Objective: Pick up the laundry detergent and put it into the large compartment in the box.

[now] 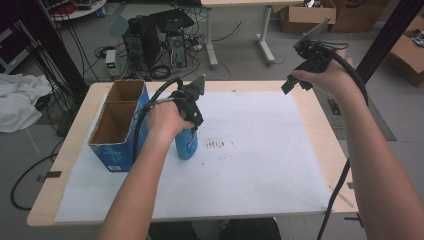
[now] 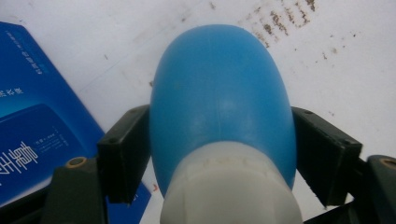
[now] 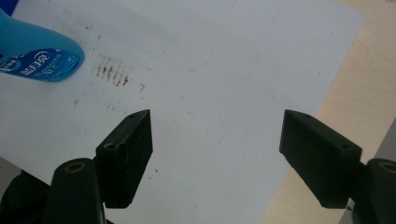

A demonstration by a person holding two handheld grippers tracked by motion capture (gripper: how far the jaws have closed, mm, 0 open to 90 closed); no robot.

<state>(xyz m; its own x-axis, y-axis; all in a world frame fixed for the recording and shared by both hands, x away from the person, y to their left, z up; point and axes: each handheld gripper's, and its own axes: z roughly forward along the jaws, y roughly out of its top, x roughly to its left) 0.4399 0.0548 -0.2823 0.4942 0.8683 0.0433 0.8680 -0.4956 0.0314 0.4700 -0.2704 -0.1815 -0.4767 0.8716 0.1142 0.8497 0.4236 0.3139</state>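
Note:
A blue plastic bottle (image 1: 186,144) with a white cap stands upright on the white sheet, just right of the blue carton. My left gripper (image 1: 192,120) comes down on it from above and is shut on the bottle's shoulder (image 2: 219,102), one jaw on each side, the cap (image 2: 231,186) nearest the camera. The right gripper (image 1: 295,82) hangs in the air over the table's far right edge, jaws wide apart around nothing (image 3: 217,140). In the right gripper view the bottle's labelled base (image 3: 37,58) shows at the top left.
An open-topped blue carton (image 1: 120,125) with two compartments stands at the table's left. A patch of brown smudges (image 1: 216,145) marks the white sheet (image 1: 260,165) right of the bottle. Beyond the table lie computer towers, cables and cardboard boxes.

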